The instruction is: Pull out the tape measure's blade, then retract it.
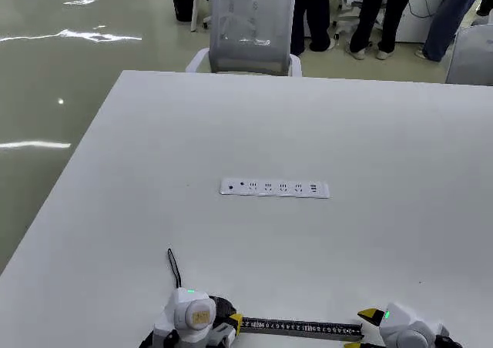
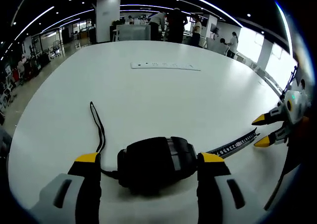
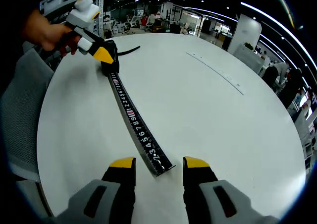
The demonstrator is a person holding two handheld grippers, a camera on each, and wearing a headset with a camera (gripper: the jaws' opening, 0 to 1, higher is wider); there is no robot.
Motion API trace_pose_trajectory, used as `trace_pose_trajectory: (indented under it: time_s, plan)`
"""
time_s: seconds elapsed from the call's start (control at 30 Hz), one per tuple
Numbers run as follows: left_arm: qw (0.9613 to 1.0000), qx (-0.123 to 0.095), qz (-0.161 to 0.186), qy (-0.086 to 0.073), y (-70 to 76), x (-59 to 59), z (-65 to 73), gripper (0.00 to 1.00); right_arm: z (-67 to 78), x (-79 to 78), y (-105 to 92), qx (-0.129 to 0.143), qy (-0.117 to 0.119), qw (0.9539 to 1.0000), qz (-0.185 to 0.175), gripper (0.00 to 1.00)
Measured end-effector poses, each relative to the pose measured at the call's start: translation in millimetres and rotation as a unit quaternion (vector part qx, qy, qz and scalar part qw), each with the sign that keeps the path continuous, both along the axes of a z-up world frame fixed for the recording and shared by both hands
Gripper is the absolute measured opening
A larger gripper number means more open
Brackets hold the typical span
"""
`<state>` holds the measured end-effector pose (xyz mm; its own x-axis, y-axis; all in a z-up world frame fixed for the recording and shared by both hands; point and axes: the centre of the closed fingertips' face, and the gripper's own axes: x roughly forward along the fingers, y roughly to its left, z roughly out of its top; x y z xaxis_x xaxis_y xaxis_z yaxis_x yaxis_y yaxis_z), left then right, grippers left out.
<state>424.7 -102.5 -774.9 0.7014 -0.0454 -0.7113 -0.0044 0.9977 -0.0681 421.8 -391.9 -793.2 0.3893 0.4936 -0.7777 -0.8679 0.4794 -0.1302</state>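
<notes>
the white table (image 1: pixel 385 132) in front of me is broad and plain. a white power strip (image 1: pixel 274 188) lies flat near its middle, long side across my view, with 1 row of sockets facing up. at the near edge the black tape measure (image 2: pixel 157 163) sits on the tabletop. its dark blade (image 1: pixel 300 328) lies flat on the surface, drawn out to my right with the white numbers up. a thin black strap (image 1: pixel 175 267) runs from the case away from me, curving over the white top. the power strip lies well apart from the tape measure.
</notes>
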Motion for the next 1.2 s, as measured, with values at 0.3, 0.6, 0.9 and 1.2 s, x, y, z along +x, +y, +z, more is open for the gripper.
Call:
trace_pose_trajectory:
  time_s: [0.3,0.6,0.9,1.2]
  plan:
    - [1.0000,0.001,-0.002,0.008,-4.6,-2.6,-3.4,0.70,-2.9,2.2,-2.9,-0.004,0.000,1.0000,0.000,0.32]
    - [0.9999,-0.001,0.000,0.010,-8.0,0.5,-3.5,0.66,-5.0,3.2,-0.1,-0.015,0.002,0.9998,0.014,0.22]
    - [0.9998,0.015,-0.008,0.011,-11.2,0.1,-3.4,0.63,-5.0,3.6,-1.8,-0.032,0.004,0.9986,0.043,0.16]
    - [0.9998,-0.016,0.013,0.007,-10.8,1.3,-0.8,0.64,-5.5,3.1,-2.2,-0.036,0.011,0.9979,0.053,0.16]
